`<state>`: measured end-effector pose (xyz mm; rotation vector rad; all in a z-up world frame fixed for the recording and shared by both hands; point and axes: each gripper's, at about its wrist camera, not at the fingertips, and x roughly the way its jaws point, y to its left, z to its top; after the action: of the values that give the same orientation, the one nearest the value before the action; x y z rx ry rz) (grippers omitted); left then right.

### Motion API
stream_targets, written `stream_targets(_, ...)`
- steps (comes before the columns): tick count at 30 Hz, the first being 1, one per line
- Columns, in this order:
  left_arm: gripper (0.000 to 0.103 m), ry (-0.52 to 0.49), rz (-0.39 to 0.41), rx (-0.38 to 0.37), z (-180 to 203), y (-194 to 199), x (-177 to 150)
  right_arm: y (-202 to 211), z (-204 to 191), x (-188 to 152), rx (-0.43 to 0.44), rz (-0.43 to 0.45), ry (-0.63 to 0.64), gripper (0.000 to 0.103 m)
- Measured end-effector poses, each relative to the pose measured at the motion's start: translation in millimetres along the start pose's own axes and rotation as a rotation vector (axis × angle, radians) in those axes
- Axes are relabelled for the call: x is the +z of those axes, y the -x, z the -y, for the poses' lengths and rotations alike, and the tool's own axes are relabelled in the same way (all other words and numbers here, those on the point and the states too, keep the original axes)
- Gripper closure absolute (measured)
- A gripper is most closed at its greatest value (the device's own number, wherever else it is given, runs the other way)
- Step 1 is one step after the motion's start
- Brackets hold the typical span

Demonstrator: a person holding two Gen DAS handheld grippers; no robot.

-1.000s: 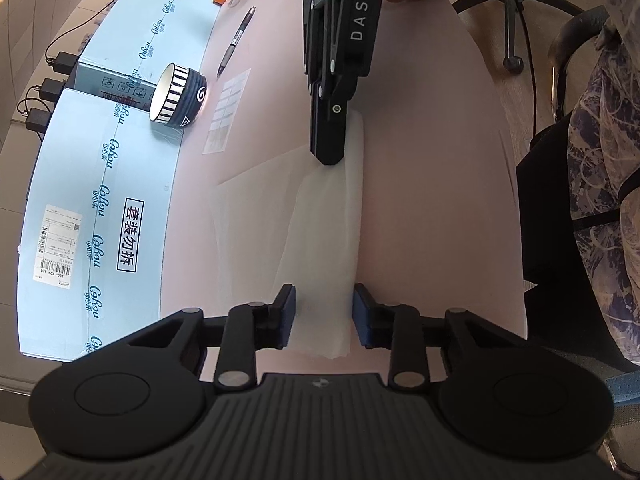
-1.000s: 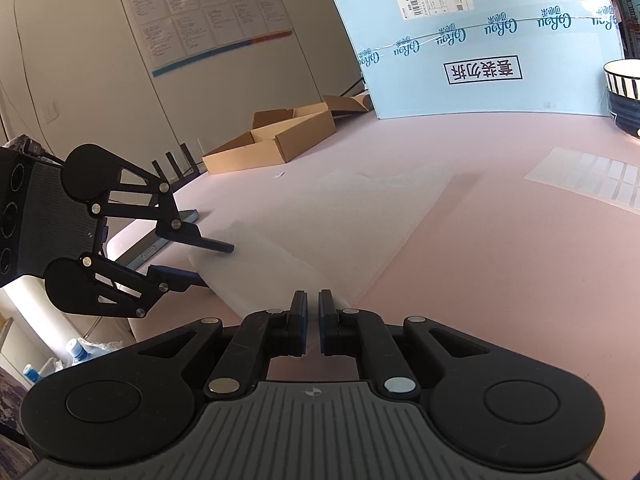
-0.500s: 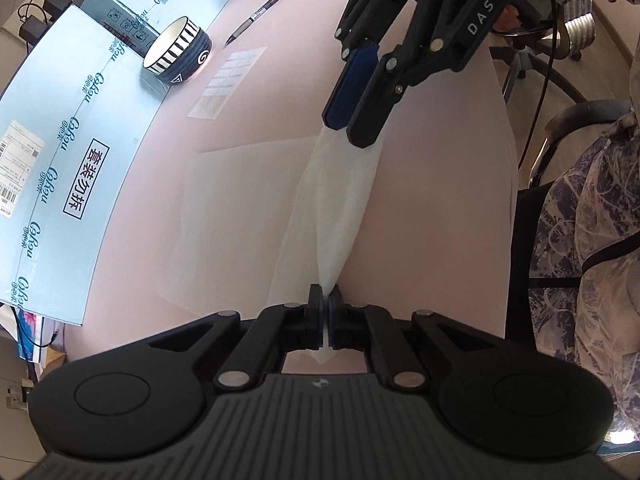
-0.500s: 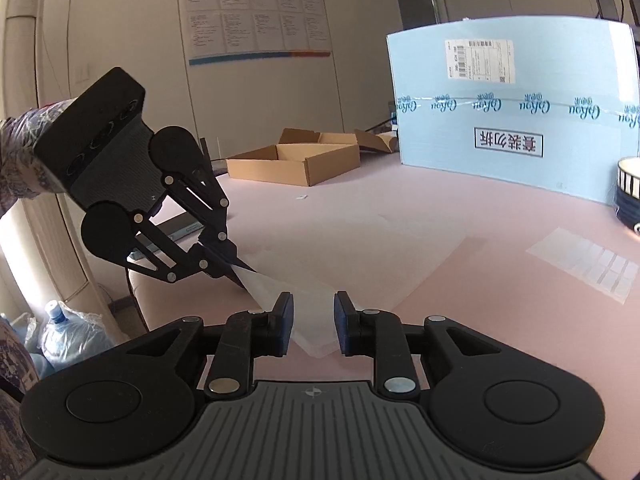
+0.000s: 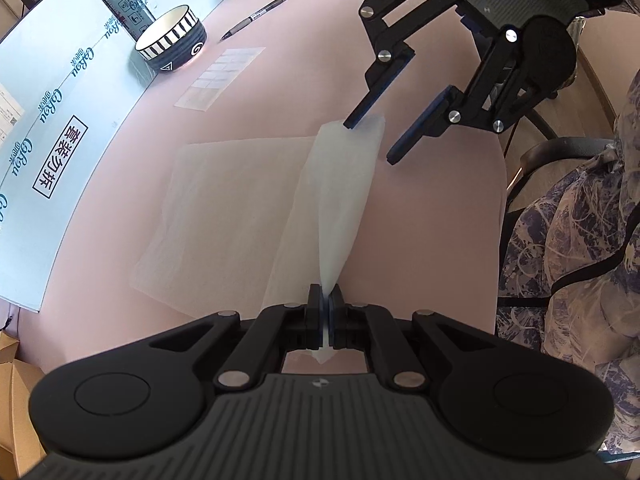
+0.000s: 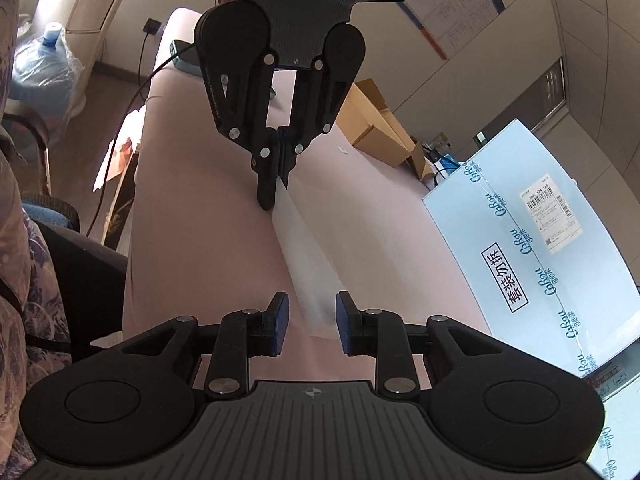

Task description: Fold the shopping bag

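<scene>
While my left claw (image 5: 325,312) sits clamped tight on the near corner of the thin translucent white plastic shopping bag (image 5: 240,216), I see that edge drawn up off the pale pink counter (image 5: 432,240) into a narrow raised ridge, with the rest of the bag lying flat to its left. At the ridge's far end my right claw (image 5: 370,140) stands with its jaws apart; one dark finger touches the bag's far corner, the blue-padded other finger is clear of it. From the right wrist camera the bag's end lies between my spread pads (image 6: 280,320) without being pinched. Beyond the bag lies a small clear sheet of rectangular stickers (image 5: 220,78), then a dark blue bowl with a black-and-white striped inside (image 5: 172,46) and a black pen (image 5: 256,18). A large light-blue cardboard carton with printed lettering (image 5: 52,120) runs along the counter's left side.
</scene>
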<state>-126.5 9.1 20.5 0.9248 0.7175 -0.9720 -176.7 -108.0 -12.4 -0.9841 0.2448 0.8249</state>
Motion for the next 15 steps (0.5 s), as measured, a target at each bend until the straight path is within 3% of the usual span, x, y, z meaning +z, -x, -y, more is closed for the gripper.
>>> stream_targets(2,0.101,0.011,0.005,-0.008,-2,0,-1,-9,2,1,0.026,-0.03,-0.009,0.099)
stream_targets(6,0.101,0.029,0.024,-0.01,-4,2,-5,-19,11,1,0.057,-0.044,-0.099,0.101)
stream_targets(11,0.099,0.06,0.027,0.002,-1,9,-8,-10,42,-5,0.214,-0.001,-0.266,0.101)
stream_targets(15,0.098,0.036,0.042,-0.078,8,26,-14,-11,64,-7,0.335,0.005,-0.385,0.101)
